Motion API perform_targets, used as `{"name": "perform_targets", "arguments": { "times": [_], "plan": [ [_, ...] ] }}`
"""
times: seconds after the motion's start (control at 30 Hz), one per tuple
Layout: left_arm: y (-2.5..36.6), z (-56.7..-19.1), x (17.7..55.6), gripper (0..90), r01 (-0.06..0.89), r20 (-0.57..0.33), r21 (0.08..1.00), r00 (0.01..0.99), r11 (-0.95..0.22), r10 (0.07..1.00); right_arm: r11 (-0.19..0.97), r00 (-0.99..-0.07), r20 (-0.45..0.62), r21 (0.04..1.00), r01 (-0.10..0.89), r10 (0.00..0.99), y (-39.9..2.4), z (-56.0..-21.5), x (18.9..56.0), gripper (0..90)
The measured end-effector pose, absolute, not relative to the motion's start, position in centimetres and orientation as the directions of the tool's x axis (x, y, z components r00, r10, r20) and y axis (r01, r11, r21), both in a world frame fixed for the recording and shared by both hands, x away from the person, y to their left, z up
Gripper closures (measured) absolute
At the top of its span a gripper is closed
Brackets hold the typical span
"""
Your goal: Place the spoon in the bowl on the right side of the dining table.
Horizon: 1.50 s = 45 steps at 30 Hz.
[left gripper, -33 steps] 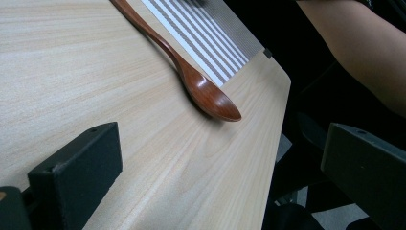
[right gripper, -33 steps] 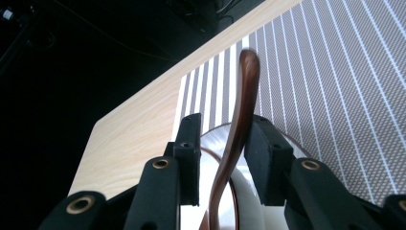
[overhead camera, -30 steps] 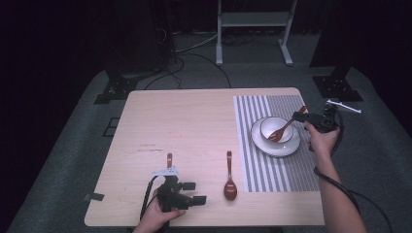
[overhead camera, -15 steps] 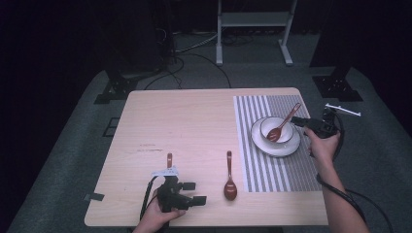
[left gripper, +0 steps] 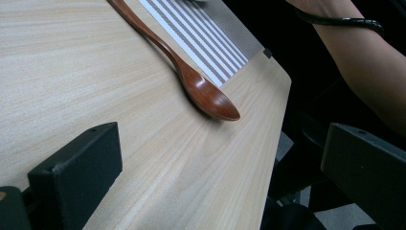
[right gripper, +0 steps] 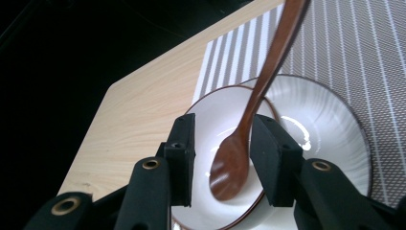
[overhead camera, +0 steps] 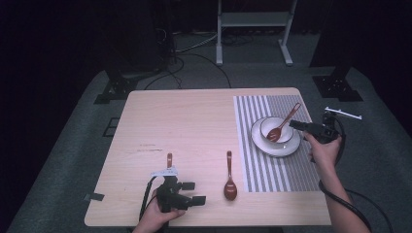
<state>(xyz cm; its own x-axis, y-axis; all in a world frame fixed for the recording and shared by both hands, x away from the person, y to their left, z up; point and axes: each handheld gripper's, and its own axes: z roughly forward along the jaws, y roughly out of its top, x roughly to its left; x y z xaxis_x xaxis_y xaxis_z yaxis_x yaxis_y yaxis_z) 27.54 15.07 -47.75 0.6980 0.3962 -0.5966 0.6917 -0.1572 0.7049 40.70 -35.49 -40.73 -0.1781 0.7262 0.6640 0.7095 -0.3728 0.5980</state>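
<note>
Right gripper (overhead camera: 297, 125), right of frame in high view, jaws just been opening, spread beside brown wooden spoon (overhead camera: 282, 126), not pinching it. Spoon rests in white brown-rimmed bowl (overhead camera: 286, 138) on white plate (overhead camera: 272, 148), grey striped placemat (overhead camera: 265, 165). Left gripper (overhead camera: 197, 191), lower left, spread over pale wooden bench (overhead camera: 194, 121); second brown wooden spoon (overhead camera: 229, 179) lies nearby.

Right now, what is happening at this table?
A person works with two hand-held grippers. The right gripper has just been opening by the bowl; a wooden spoon rests in the bowl, apparently released. The left gripper rests open on the table, near a second spoon.
</note>
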Motion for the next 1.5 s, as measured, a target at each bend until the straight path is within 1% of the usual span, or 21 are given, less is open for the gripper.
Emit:
{"name": "perform_targets", "arguments": {
  "times": [0.3, 0.63, 1.5],
  "plan": [
    [15.2, -47.7, 27.5, 0.0, 0.691, -0.595, 0.705, 0.697, -0.156, 0.399, -0.34, -0.217, 0.659, 0.608, 0.718, 0.72, -34.6, -40.7, 39.5, 57.3],
    [15.3, -47.6, 27.6, 0.0, 0.691, -0.595, 0.707, 0.697, -0.15, 0.4, -0.321, -0.24, 0.656, 0.614, 0.721, 0.716, -34.0, -40.9, 38.6, 54.9],
    [15.4, -47.5, 27.6, 0.0, 0.691, -0.595, 0.709, 0.695, -0.144, 0.403, -0.304, -0.283, 0.674, 0.613, 0.729, 0.682, -33.0, -42.2, 35.4, 52.5]
  ]
}}
